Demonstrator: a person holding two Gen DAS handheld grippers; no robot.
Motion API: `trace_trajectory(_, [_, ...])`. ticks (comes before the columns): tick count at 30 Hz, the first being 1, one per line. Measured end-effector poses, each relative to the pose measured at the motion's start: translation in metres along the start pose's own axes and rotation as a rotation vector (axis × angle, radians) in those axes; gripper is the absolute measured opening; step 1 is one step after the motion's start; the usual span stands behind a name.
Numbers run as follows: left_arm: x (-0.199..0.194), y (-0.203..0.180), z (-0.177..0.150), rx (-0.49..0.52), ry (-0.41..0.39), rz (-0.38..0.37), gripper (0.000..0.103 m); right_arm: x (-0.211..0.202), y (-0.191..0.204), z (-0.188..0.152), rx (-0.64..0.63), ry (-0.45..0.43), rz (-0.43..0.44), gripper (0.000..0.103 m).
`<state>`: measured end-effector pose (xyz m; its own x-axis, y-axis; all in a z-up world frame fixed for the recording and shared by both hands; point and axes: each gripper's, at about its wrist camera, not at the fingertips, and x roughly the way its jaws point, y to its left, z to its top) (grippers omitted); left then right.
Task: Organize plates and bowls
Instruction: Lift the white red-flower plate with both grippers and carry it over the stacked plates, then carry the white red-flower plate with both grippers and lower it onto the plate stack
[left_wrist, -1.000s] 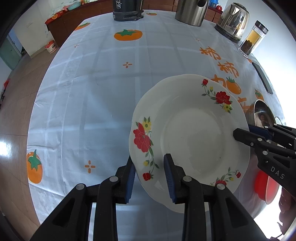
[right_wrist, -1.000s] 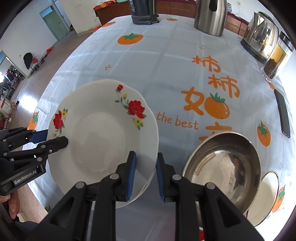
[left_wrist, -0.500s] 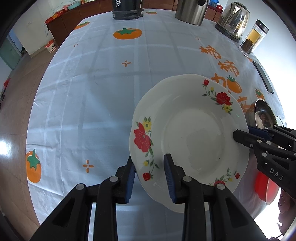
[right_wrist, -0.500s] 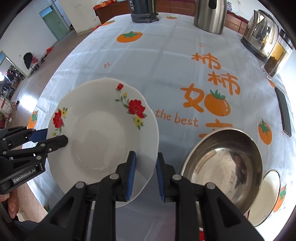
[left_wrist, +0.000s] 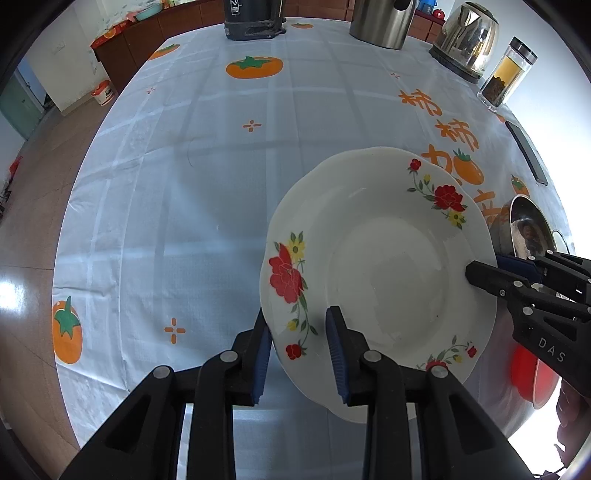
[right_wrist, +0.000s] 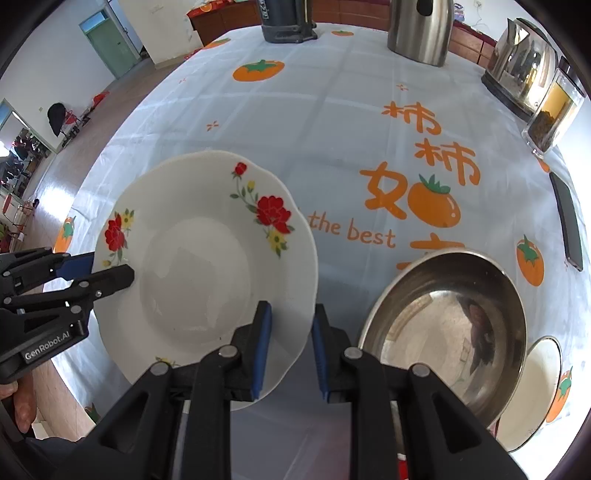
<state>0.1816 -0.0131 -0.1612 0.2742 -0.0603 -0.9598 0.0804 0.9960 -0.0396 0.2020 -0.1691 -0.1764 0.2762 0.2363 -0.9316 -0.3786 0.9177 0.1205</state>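
Note:
A white plate with red flowers (left_wrist: 384, 266) is held above the tablecloth by both grippers. My left gripper (left_wrist: 299, 350) is shut on its near-left rim. My right gripper (right_wrist: 290, 343) is shut on the plate's (right_wrist: 207, 273) opposite rim; it also shows at the right of the left wrist view (left_wrist: 491, 273). The left gripper shows at the left of the right wrist view (right_wrist: 107, 269). A steel bowl (right_wrist: 447, 328) sits on the table right of the plate, with a small white dish (right_wrist: 532, 391) beside it.
A red bowl (left_wrist: 532, 373) lies at the table's right edge under the right gripper. At the far side stand a black appliance (left_wrist: 255, 18), a steel jug (left_wrist: 380, 22), a kettle (left_wrist: 465, 40) and a glass jar (left_wrist: 506, 77). A phone (left_wrist: 528, 151) lies at the right.
The plate, held by both grippers, has barely shifted. Both grips are unchanged.

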Motion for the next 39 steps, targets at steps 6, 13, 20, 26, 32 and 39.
trace_trajectory(6, [-0.0004,-0.0015,-0.0001,0.003,-0.002,0.007,0.032,0.0015,-0.0012,-0.0013,0.002,0.004,0.005,0.022])
trace_trajectory(13, [-0.0007,-0.0024,-0.0012,0.003,-0.004,0.012,0.031,0.0026,-0.0015,-0.0022,-0.002,0.007,0.007,0.022])
trace_trajectory(20, [-0.0009,-0.0019,-0.0032,-0.002,-0.010,0.020,0.029,0.0038,-0.0015,-0.0042,-0.003,0.007,0.011,0.022])
trace_trajectory(26, [-0.0009,-0.0010,-0.0039,-0.001,-0.012,0.025,0.029,0.0058,0.0001,-0.0038,-0.011,0.011,0.011,0.022])
trace_trajectory(32, [-0.0012,-0.0016,-0.0044,-0.001,-0.013,0.028,0.029,0.0065,0.0006,-0.0039,-0.013,0.013,0.010,0.023])
trace_trajectory(39, [-0.0012,-0.0017,-0.0041,0.002,-0.010,0.030,0.029,0.0065,0.0006,-0.0040,-0.014,0.012,0.010,0.023])
